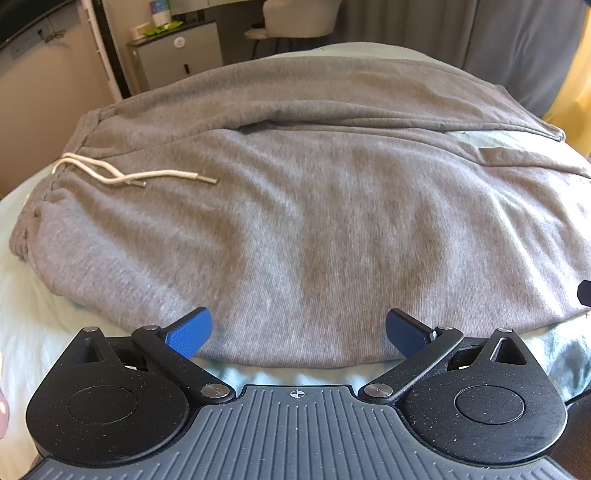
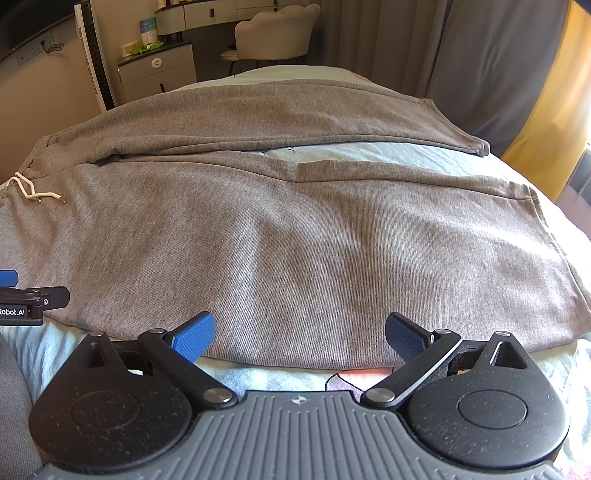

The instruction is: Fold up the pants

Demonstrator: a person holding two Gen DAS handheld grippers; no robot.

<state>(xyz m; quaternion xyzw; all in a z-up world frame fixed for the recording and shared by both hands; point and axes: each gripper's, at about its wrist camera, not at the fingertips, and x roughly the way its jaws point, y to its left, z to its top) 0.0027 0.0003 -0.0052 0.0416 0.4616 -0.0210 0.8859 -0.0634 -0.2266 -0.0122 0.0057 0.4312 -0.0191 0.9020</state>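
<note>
- The pants [image 1: 314, 206] are lying flat on the bed [image 1: 33, 325], a soft grey knit with a fine ribbed weave, filling most of both views.
- Their waistband [image 1: 40, 199] is bunching in gathers toward 9 o'clock in the left view, and a white cord [image 1: 129, 175] with metal tips is curling across the cloth just beside it.
- The two legs are running toward 3 o'clock, one beyond the other, with a narrow wedge of pale sheet showing between them near the hems [image 2: 517, 192].
- The far leg is ending in a stitched hem [image 2: 476, 146] at about 2 o'clock in the right view.
- The left gripper [image 1: 298, 330] is hovering at the near edge of the pants, its fingers [image 1: 190, 332] spread wide; the blue pads are showing a fine dimpled grip texture and are pinching nothing.
- The right gripper [image 2: 300, 334] is sitting likewise at the near edge, its fingers [image 2: 194, 336] spread wide with grey cloth lying between them, not clamped.
- In the right view the left gripper's black linkage and a blue pad are poking in at 9 o'clock, close over the cloth.
- The bed sheet is pale mint and lightly crumpled along the 6 o'clock edge.
- A cream scalloped chair [image 2: 275, 33] is standing at 12 o'clock, a grey cabinet [image 2: 157, 75] at 11 o'clock, and grey curtains [image 2: 480, 55] are hanging at 1 o'clock.
</note>
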